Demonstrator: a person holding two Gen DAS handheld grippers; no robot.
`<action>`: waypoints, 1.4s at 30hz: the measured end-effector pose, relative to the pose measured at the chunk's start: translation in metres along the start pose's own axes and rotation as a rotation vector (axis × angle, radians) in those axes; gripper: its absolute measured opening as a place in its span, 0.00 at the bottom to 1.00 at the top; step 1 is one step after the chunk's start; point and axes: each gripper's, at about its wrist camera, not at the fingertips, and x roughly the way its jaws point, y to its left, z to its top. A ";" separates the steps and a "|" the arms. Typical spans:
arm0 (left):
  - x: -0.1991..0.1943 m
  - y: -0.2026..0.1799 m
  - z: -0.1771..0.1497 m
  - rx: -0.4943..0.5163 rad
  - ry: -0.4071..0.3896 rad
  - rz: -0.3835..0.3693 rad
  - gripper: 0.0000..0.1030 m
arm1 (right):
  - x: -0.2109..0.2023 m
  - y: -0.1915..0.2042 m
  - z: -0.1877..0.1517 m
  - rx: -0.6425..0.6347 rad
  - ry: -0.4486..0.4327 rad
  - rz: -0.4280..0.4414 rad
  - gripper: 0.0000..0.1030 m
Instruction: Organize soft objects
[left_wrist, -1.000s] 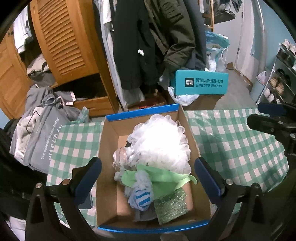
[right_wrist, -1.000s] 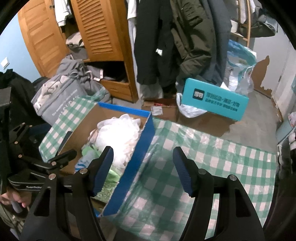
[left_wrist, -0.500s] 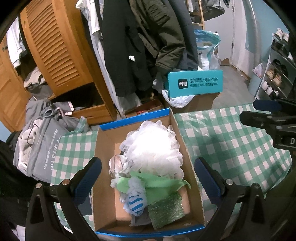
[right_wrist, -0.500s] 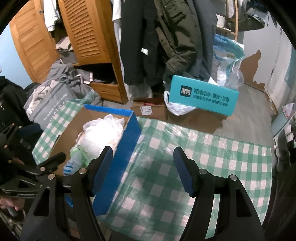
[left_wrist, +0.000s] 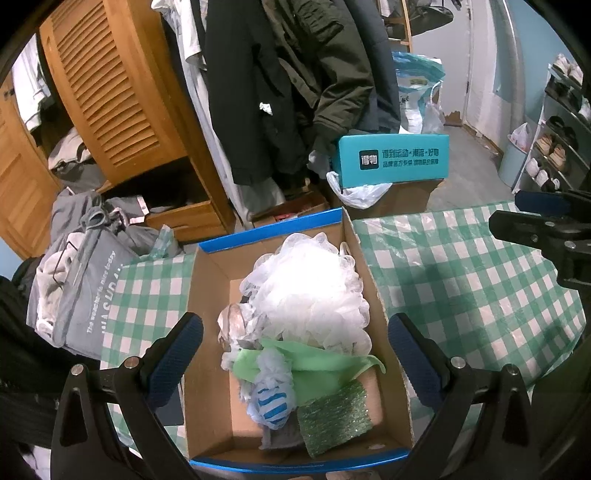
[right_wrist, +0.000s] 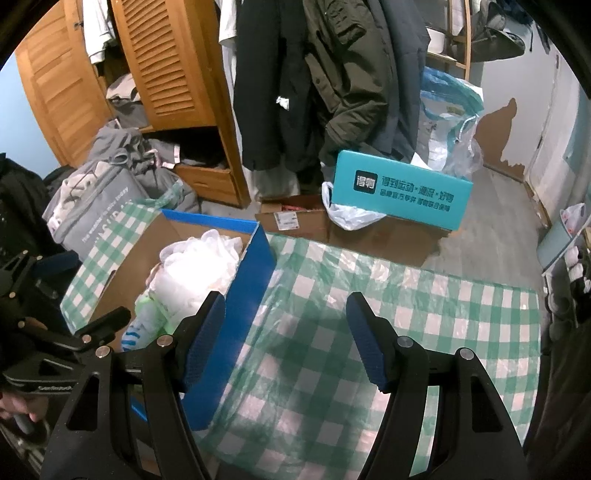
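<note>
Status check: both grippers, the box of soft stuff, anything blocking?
Left gripper open above the box, holding nothing. Right gripper open, empty, over the tablecloth. White puff, green cloth, sponge all in the box. Nothing blocking.

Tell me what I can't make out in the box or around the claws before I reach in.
- Box floor, left wrist view: mostly covered by the white mesh puff and green cloth.
- Grey item under the striped blue piece: mostly buried, unidentifiable.
- Box contents, right wrist view: largely hidden behind the blue wall.
- Right claw, left wrist view: cut off by the frame edge.
</note>
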 end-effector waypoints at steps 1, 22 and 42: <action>0.000 0.000 0.000 0.000 0.000 -0.001 0.98 | 0.000 0.001 0.000 -0.002 0.000 -0.001 0.66; 0.002 0.002 -0.002 0.001 0.004 0.016 0.98 | 0.002 0.005 0.000 -0.008 0.008 -0.003 0.66; 0.002 0.002 -0.002 -0.002 0.006 0.016 0.98 | 0.003 0.006 -0.001 -0.009 0.012 -0.004 0.66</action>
